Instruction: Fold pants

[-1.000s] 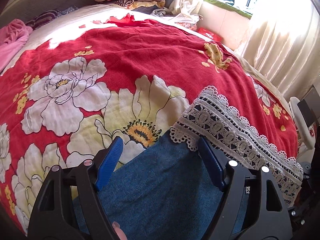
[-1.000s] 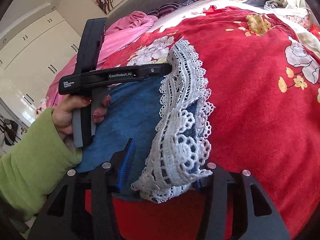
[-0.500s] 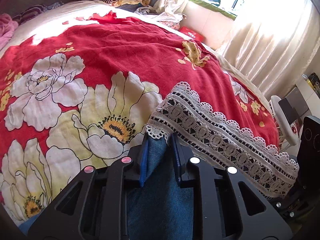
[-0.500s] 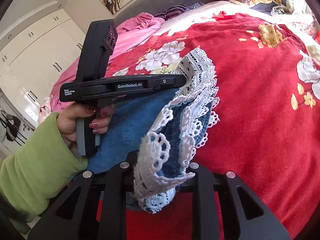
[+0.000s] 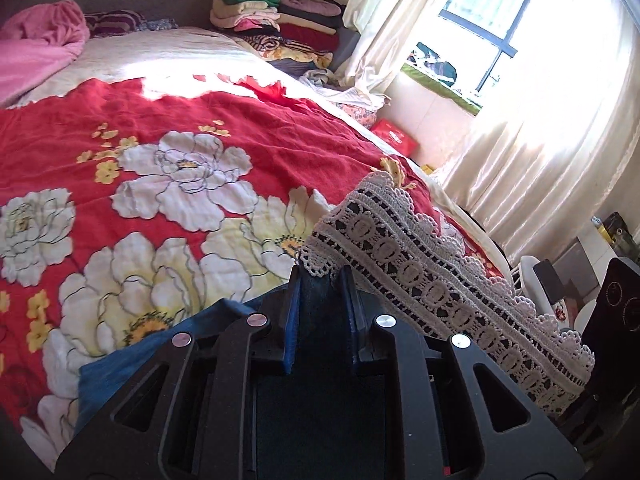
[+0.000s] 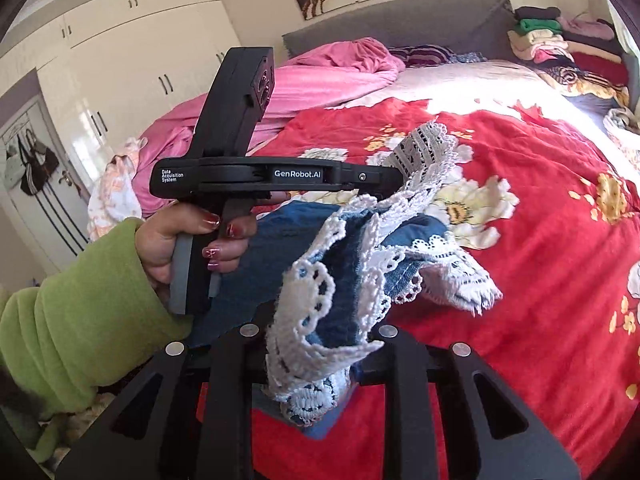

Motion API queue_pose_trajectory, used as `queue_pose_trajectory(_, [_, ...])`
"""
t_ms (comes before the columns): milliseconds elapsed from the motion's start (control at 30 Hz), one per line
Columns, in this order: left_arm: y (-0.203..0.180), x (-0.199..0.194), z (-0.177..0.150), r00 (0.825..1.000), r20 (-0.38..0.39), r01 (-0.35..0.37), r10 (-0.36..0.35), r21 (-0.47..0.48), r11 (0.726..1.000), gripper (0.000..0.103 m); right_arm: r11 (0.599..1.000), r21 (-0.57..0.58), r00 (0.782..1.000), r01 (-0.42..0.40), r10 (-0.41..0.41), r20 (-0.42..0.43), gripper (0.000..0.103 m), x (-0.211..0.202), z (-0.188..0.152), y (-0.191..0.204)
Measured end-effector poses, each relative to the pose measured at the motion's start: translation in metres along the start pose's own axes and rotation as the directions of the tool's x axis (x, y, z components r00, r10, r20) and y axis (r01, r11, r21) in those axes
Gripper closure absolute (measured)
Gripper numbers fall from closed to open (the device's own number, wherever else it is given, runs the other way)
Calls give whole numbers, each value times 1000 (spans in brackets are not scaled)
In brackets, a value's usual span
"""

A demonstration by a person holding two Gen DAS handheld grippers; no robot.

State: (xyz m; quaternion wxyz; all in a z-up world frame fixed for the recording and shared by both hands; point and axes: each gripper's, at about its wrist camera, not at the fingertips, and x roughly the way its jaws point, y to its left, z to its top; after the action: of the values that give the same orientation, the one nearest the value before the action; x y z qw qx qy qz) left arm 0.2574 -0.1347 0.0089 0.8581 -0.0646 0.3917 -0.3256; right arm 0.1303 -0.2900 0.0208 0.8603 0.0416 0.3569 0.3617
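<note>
Pants (image 6: 280,256) (blue denim, white lace hem) hang lifted above the red floral bedspread (image 5: 168,168) — left tongs (image 5: 320,292) and right tongs (image 6: 316,344) each clamped on the fabric.

right tongs' fingertips (image 6: 320,344) buried under lace (image 6: 316,300)

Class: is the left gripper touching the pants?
Touching. The left wrist view shows the left gripper with its jaws closed on the pants, blue denim pinched between them just behind the lace hem.
</note>
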Motion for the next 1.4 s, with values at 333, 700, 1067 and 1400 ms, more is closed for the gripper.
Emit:
queue_pose_trajectory(333, [81,-69,-35,994,46,-75,97,-350,934,64,973,-222,983,57,-93,-159,82,67,-12,64])
queue_pose_trajectory(700, [89,-127,-97,987,82,-97,141,-399,912,50,763,-629,934,149,-318,-165,68,114,-54,126])
queue_pose_trajectory(1067, [71,-146,-144,981,35,-162,189,-380,911,44,865,-498,968,-67,-65,-243,41,66,-49,113])
queue_pose_trajectory(1400, [29,-139,-162,990,-24,-138,137,-321,937,43,994,96,990,52,-39,-138,33,37,-2,-31])
